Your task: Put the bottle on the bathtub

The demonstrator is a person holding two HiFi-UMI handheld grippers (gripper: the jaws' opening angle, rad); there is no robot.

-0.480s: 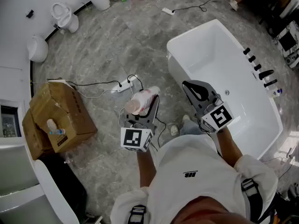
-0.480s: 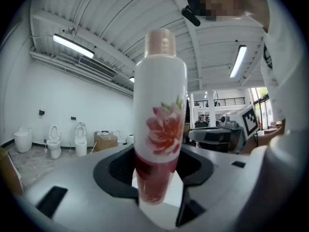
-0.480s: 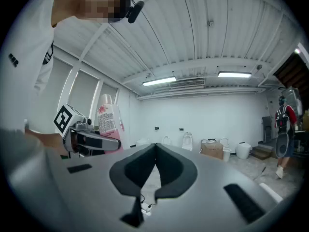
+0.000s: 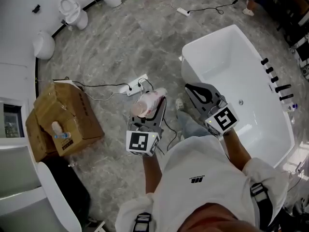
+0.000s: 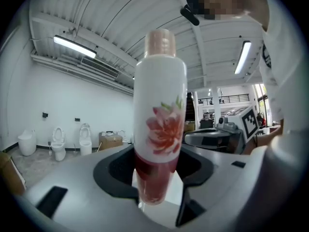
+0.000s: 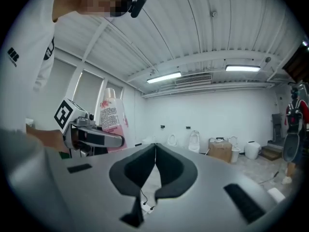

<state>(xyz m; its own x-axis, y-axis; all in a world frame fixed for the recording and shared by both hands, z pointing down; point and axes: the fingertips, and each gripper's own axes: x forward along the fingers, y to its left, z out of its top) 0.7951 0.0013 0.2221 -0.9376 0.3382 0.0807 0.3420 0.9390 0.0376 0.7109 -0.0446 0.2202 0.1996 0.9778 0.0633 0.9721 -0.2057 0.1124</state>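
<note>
Head view: bathtub (image 4: 192, 48) had shifted in frame versus half a second earlier, likely person stepping closer, bottle (image 4: 150, 100) still held off the tub in left hand-held gripper (image 4: 147, 111); left gripper view: jaws clamped bottle's lower body; right gripper view: right hand-held gripper (image 6: 155, 151) closed, empty.

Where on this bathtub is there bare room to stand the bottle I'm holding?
Bare: the bathtub's near long rim beside the right gripper, and its short end rim farthest from the person. Crowded: the far long rim, lined with black fittings.
</note>
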